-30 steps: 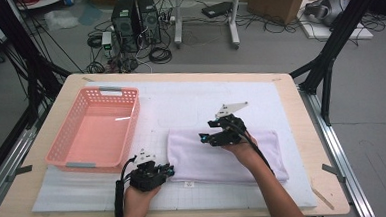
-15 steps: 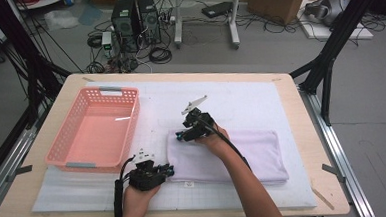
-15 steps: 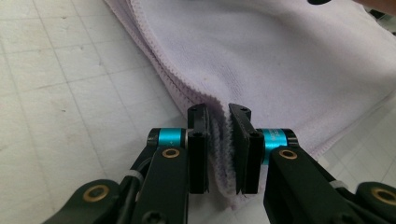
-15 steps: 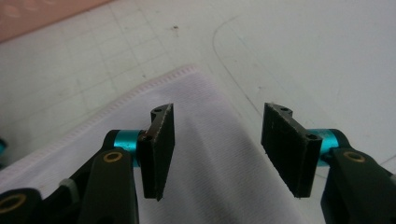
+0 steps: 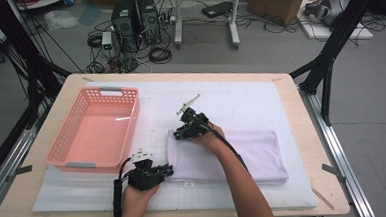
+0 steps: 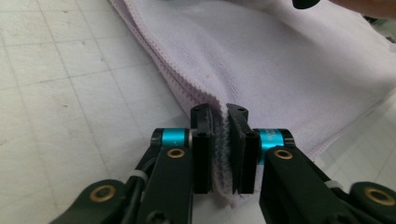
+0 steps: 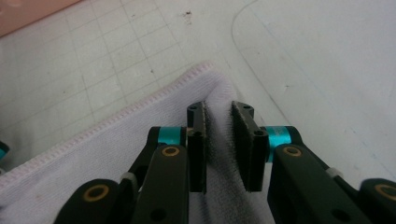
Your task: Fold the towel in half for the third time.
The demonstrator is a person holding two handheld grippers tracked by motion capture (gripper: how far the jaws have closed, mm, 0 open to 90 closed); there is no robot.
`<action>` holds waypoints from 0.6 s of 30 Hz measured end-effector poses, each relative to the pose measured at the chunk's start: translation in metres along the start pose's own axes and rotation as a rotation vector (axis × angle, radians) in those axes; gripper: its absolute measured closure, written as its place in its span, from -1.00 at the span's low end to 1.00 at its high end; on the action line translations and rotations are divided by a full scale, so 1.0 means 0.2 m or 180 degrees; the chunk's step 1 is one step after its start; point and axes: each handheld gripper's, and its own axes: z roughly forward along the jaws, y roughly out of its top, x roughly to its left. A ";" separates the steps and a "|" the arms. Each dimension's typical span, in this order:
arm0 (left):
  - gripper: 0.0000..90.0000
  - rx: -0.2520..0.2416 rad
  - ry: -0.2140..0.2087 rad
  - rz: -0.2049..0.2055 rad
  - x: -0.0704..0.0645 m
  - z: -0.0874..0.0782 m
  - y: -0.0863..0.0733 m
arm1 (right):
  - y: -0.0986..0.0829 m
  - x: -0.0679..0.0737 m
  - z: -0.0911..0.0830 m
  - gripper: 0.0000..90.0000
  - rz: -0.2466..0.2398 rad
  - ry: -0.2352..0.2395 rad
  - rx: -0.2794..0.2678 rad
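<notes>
A folded lilac towel [image 5: 228, 154] lies on the white mat [image 5: 260, 100] in the front half of the desk [image 5: 79, 82], nearer its right edge than its left. The left tongs [image 5: 145, 174] sit at the towel's front left corner, clenched on the stitched edge; in the left gripper view the layers of cloth are squeezed between the two pads [image 6: 202, 154]. The right tongs [image 5: 186, 130] rest at the towel's back left corner, jaws slightly parted around a ridge of cloth [image 7: 218, 121] that stands between them. A pink basket [image 5: 94, 131] sits by the desk's left edge, just apart from the towel.
</notes>
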 end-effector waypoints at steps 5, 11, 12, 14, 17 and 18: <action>0.87 -0.0200 -0.0023 0.0032 -0.02 -0.08 0.04 | 0.02 0.03 -0.03 0.77 -0.0052 -0.0055 -0.0108; 0.88 -0.0588 -0.0319 -0.0145 0.01 -0.19 0.10 | 0.07 0.05 -0.13 0.77 -0.0039 0.0014 -0.0587; 0.88 -0.0633 -0.0350 -0.0138 0.00 -0.20 0.11 | 0.08 0.06 -0.15 0.77 -0.0021 0.0027 -0.0662; 0.88 -0.0681 -0.0399 -0.0111 -0.02 -0.21 0.15 | 0.09 0.06 -0.18 0.77 -0.0016 0.0042 -0.0775; 0.88 -0.0701 -0.0467 -0.0051 -0.06 -0.19 0.18 | 0.08 0.04 -0.22 0.77 -0.0016 0.0048 -0.0832; 0.87 -0.0691 -0.0492 -0.0042 -0.07 -0.18 0.19 | 0.08 0.04 -0.24 0.77 -0.0013 0.0052 -0.0851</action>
